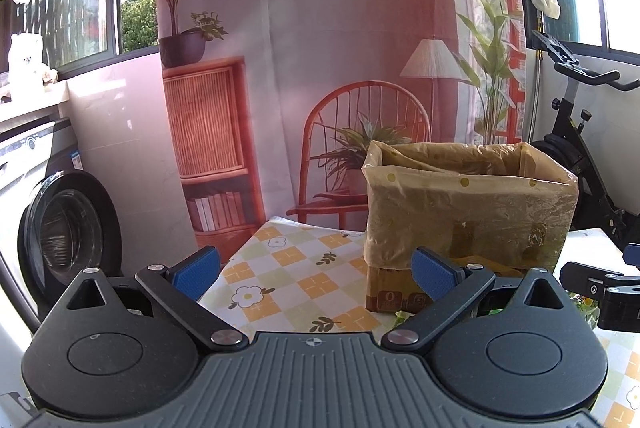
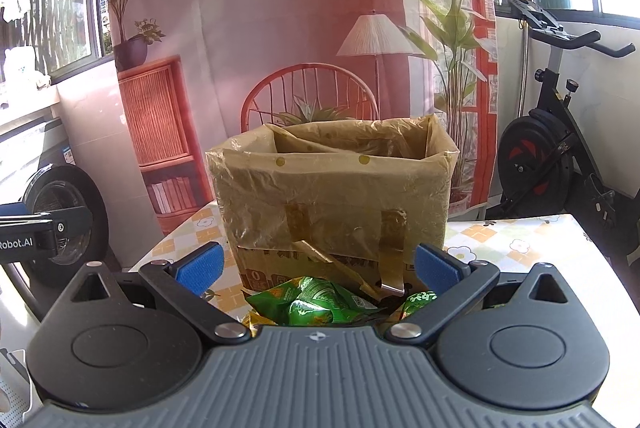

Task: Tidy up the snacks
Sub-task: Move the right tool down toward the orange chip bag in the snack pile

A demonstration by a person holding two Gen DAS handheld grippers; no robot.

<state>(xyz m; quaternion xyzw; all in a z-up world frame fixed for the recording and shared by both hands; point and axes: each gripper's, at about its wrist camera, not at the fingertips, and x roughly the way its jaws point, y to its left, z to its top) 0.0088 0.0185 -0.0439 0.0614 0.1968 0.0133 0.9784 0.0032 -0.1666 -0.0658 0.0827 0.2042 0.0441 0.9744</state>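
Both pairs of blue-padded fingers stand spread wide with nothing between them: we see our left gripper point(image 1: 316, 270) released above the near left part of the checked floral tablecloth point(image 1: 280, 268), and our right gripper point(image 2: 318, 268) equally released, hanging just over the snacks. The green snack packets point(image 2: 316, 302) lie in a small heap on the cloth at the near foot of the cardboard box point(image 2: 332, 196), with a bit of yellow wrapper point(image 2: 250, 320) showing at their left edge; most of the heap is hidden under the right gripper's body, so we cannot count the packets. The box stands upright in the middle of the table, lined with a translucent yellowish plastic bag point(image 2: 320, 148) folded over its rim and taped down its front, and its open mouth is above the level of our fingers. In the left wrist view the box sits to the right, and the right gripper point(image 1: 600, 284) shows at the far right edge, near the box's corner. Behind the table hangs a printed backdrop point(image 1: 320, 48) of a chair, lamp and plants. A washing machine point(image 1: 60, 228) stands to the left, and an exercise bike point(image 2: 560, 148) to the right, both well apart from the box.
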